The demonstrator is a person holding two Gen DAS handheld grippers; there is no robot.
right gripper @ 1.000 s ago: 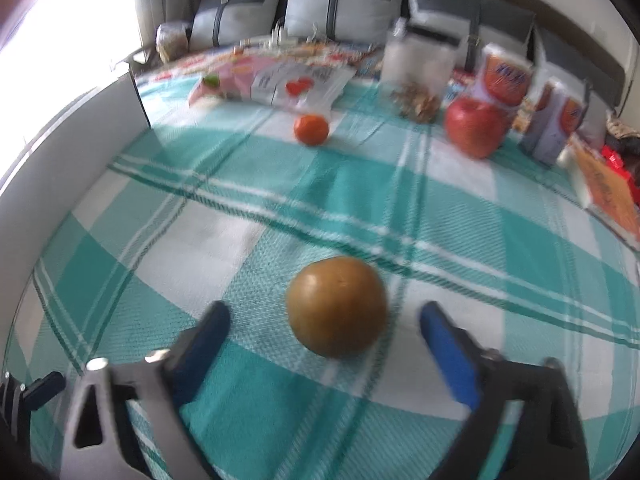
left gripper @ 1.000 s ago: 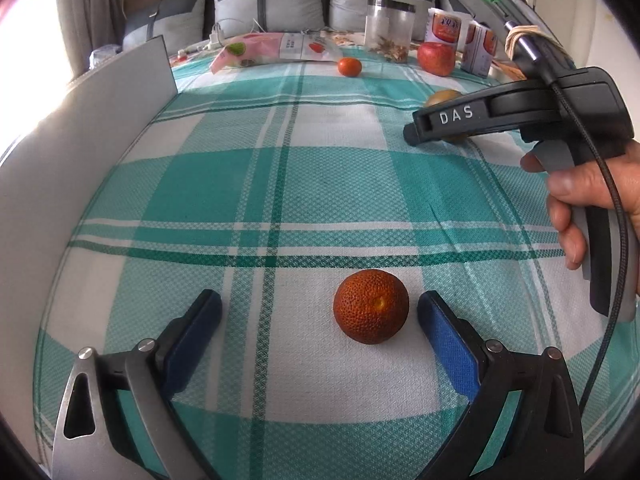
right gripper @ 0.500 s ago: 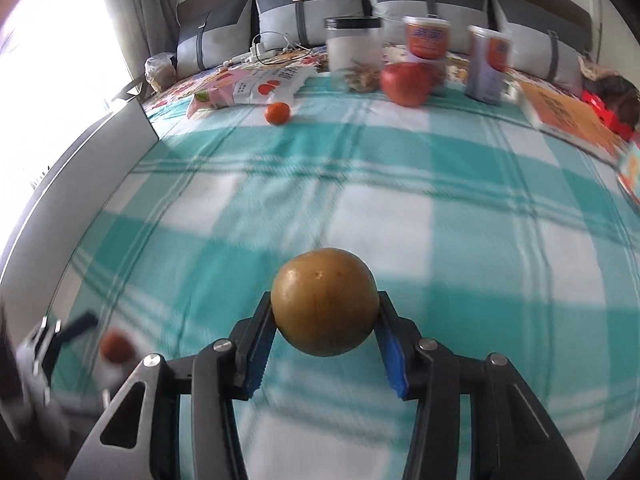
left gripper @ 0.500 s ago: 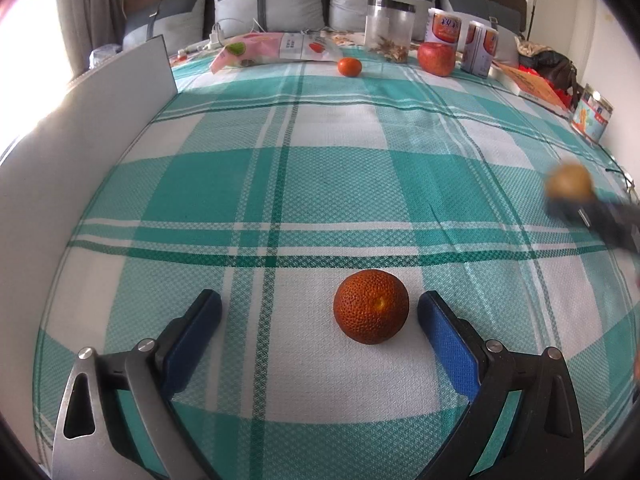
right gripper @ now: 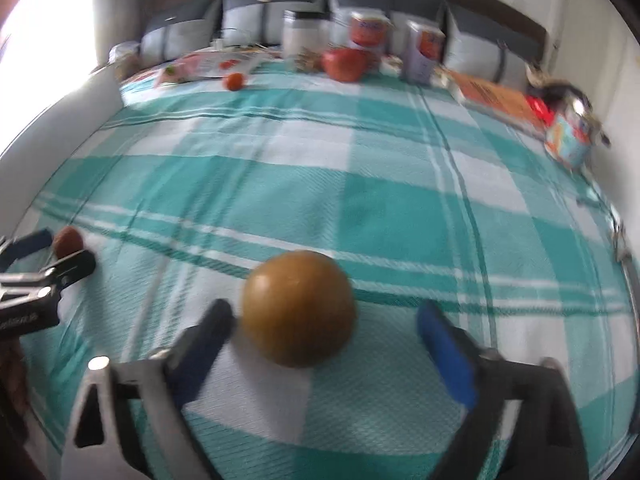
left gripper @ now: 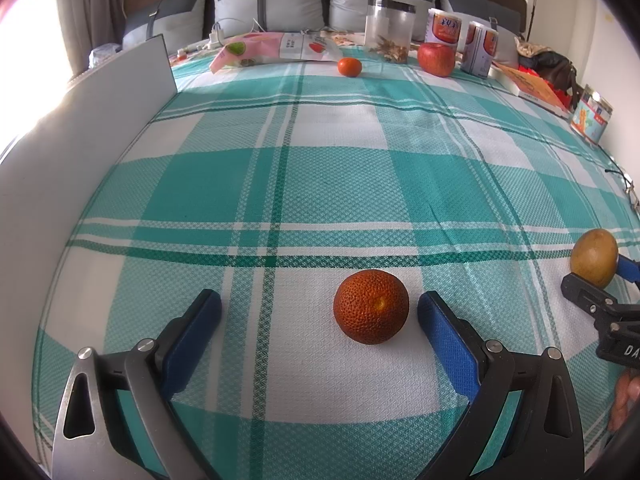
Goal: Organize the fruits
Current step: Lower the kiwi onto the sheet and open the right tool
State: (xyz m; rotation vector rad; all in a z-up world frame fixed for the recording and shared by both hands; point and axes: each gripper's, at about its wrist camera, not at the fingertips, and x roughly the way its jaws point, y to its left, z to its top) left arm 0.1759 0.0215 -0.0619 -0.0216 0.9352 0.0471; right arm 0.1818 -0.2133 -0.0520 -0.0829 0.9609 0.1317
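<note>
Left wrist view: left gripper (left gripper: 320, 312) jaws wide apart, dark-orange fruit (left gripper: 371, 306) on the checked cloth (left gripper: 320, 176) between them, untouched.
Right wrist view: right gripper (right gripper: 326, 322) jaws opening, brown round fruit (right gripper: 299, 308) between them, hard against the 9 o'clock pad, clear of the other.

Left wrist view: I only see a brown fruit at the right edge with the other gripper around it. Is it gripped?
Observer: No. In the right wrist view the right gripper has its jaws opening, and one blue pad stands well clear of the brown fruit.
Operator: Is the fruit centred between the fingers?
Observer: No, it sits off-centre, close beside the other finger; blur hides whether they touch.
</note>
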